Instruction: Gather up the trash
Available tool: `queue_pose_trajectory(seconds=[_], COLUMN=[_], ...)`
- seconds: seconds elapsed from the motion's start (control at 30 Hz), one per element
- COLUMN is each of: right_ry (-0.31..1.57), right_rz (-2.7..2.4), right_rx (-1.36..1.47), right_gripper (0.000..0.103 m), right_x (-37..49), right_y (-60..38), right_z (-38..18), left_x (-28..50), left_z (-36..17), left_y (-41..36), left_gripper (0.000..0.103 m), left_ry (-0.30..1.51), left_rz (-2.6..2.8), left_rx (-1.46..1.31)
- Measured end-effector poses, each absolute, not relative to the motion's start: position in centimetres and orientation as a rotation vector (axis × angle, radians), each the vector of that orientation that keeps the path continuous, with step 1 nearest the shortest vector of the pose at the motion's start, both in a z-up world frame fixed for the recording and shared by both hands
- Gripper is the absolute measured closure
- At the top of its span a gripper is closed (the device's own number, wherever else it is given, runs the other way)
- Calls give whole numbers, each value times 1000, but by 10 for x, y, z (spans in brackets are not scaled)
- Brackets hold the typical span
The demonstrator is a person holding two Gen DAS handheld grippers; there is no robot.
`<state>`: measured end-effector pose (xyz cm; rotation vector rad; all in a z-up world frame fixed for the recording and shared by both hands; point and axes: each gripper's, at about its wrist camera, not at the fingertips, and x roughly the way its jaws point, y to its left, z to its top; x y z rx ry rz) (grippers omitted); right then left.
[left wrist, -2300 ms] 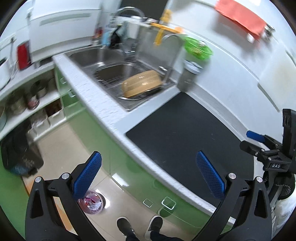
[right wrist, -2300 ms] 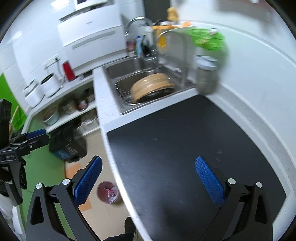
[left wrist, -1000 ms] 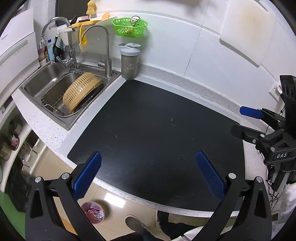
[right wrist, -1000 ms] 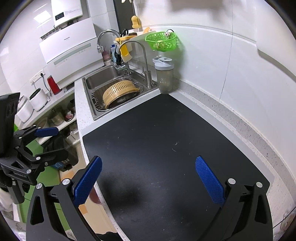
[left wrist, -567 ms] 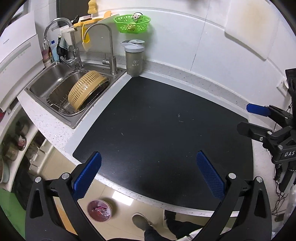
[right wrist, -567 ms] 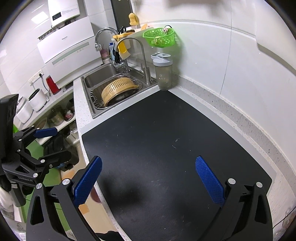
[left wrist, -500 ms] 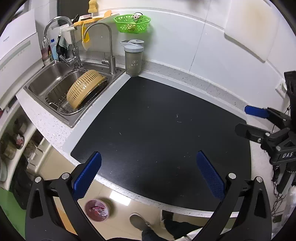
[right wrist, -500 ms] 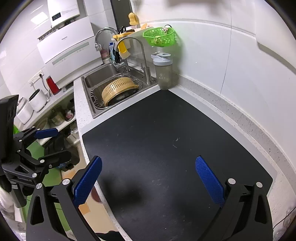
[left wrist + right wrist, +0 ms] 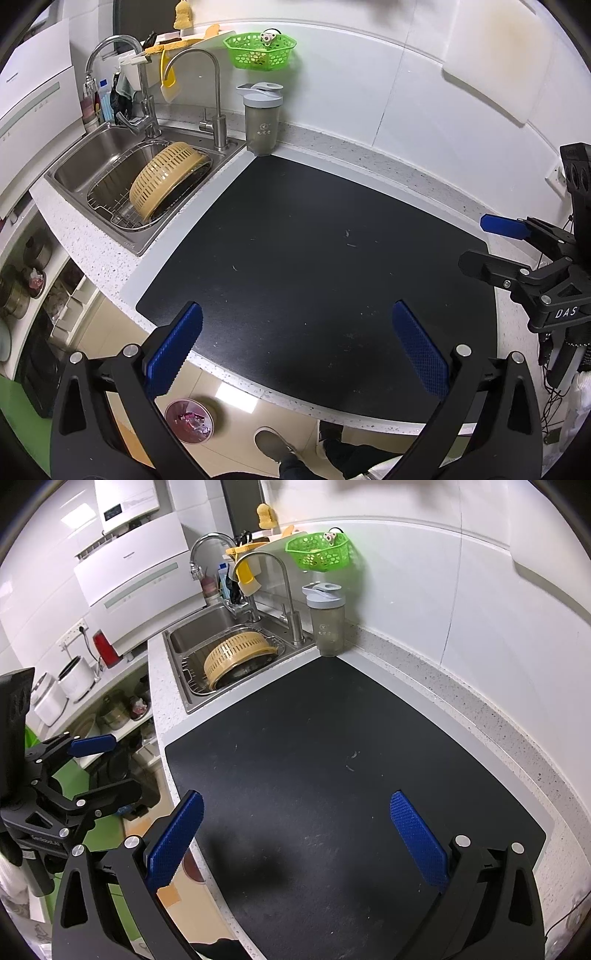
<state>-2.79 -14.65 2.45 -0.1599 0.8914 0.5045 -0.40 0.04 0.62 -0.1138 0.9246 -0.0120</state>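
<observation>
The left gripper point(image 9: 295, 345) is held with its two blue-padded fingers spread wide apart, and nothing is between them. The right gripper point(image 9: 295, 834) has the same pose: its fingers stand wide apart and hold nothing. In the left wrist view the right gripper appears at the right edge, also spread. The person's shoes point(image 9: 273, 445) show at the bottom of the left wrist view.

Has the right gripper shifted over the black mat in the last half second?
No. In the left wrist view the right gripper still hangs open at the right edge of the black mat, empty.
</observation>
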Motion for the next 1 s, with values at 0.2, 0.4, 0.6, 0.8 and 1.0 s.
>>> queue_pose_trajectory(seconds=[0.2, 0.4, 0.6, 0.8, 1.0], right_ry=[895, 894, 893, 894, 893], right_rz=[510, 516, 516, 515, 515], right_rx=[-151, -156, -159, -159, -156], right_gripper=[6, 6, 6, 6, 6], right_x=[-28, -28, -28, -28, -28], right_y=[-146, -144, -144, -143, -143], right_z=[24, 24, 24, 23, 24], left_x=[-5, -7, -7, -7, -7], left_z=[5, 6, 6, 6, 6], left_y=[1, 0, 2, 2, 3], left_gripper=[3, 3, 3, 3, 3], left_ry=[926, 922, 920, 920, 920], left_rz=[-3, -1, 5, 6, 5], left_rx=[-112, -107, -111, -112, -111])
